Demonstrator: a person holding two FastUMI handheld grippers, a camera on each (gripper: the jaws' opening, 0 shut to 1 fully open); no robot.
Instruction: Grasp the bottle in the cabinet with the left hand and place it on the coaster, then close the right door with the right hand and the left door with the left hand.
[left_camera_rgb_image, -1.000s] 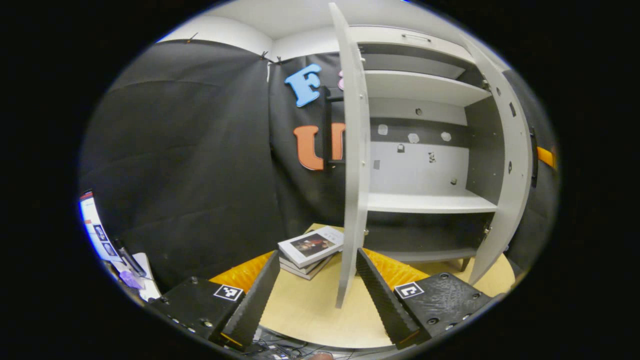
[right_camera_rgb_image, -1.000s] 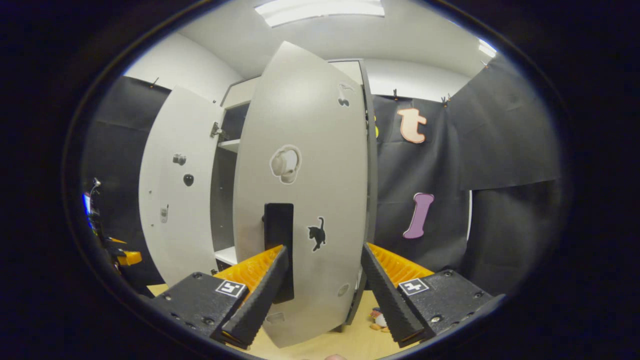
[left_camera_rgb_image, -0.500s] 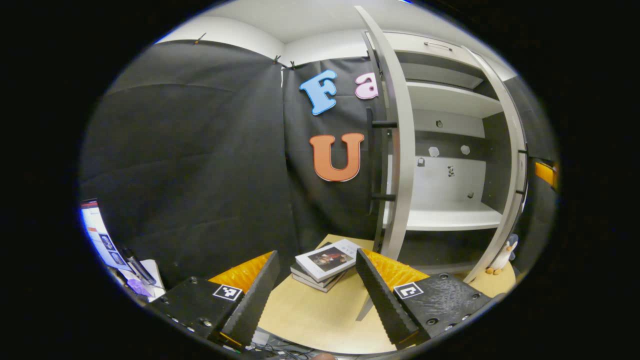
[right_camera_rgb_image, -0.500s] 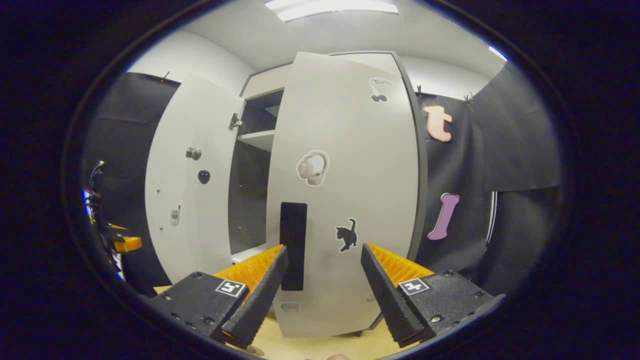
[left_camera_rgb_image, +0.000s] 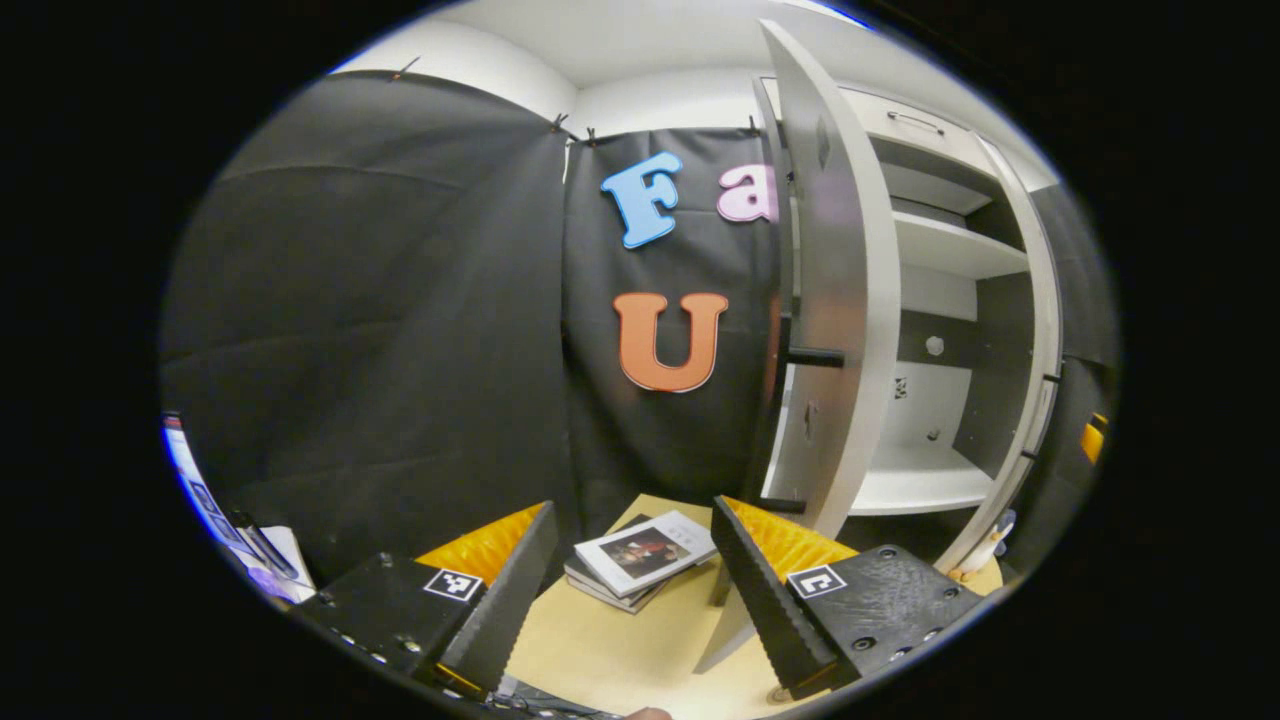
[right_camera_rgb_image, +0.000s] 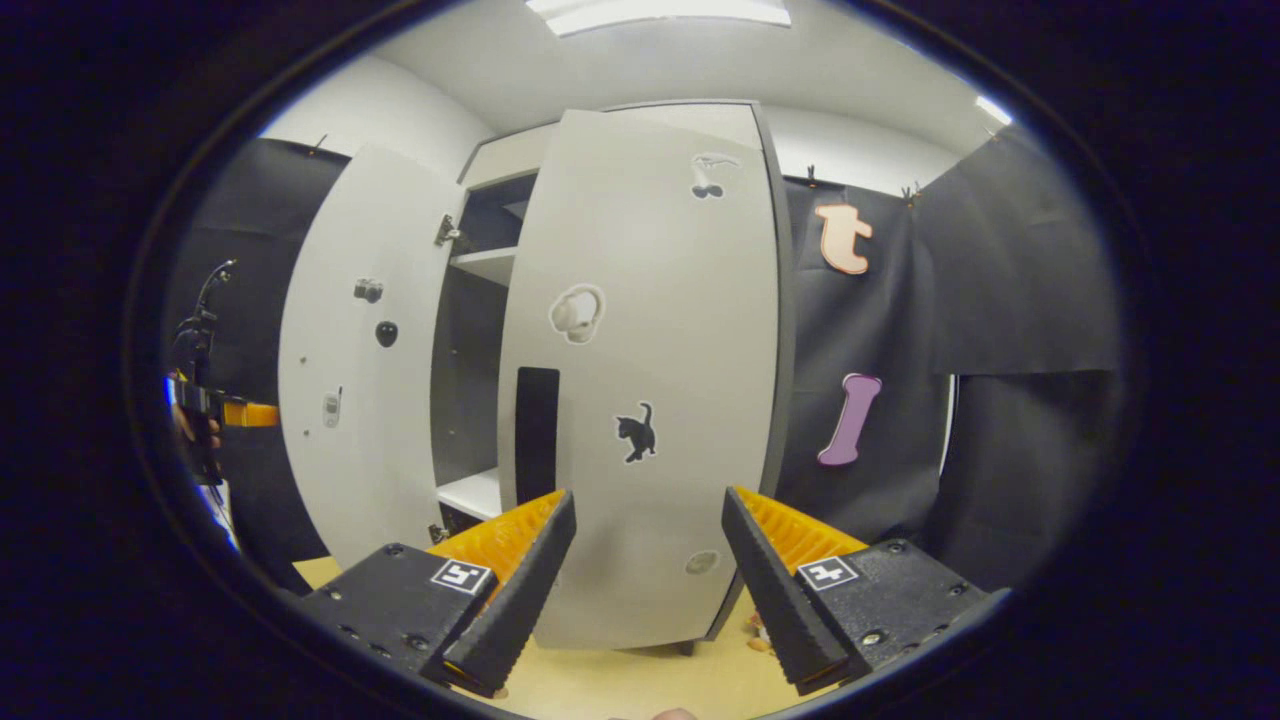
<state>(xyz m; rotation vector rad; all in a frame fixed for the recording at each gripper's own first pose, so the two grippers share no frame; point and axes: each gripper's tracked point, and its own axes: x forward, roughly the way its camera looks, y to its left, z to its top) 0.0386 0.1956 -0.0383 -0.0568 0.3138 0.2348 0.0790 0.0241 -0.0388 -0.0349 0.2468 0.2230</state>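
Note:
My right gripper stands open just in front of the grey right door, which carries stickers and a black handle. This door is swung most of the way in. My left gripper is open beside the outer face of the left door, near its black handle. That left door stands wide open. Between the doors I see white cabinet shelves. The left gripper appears far left in the right gripper view, held by a hand.
A stack of books lies on the round wooden table left of the cabinet. A small penguin toy stands by the cabinet's foot below the right door. Black cloth walls close in both sides.
The right door has swung further in toward the cabinet. My left gripper has come round to the outer side of the left door, whose outer face and handle now show.

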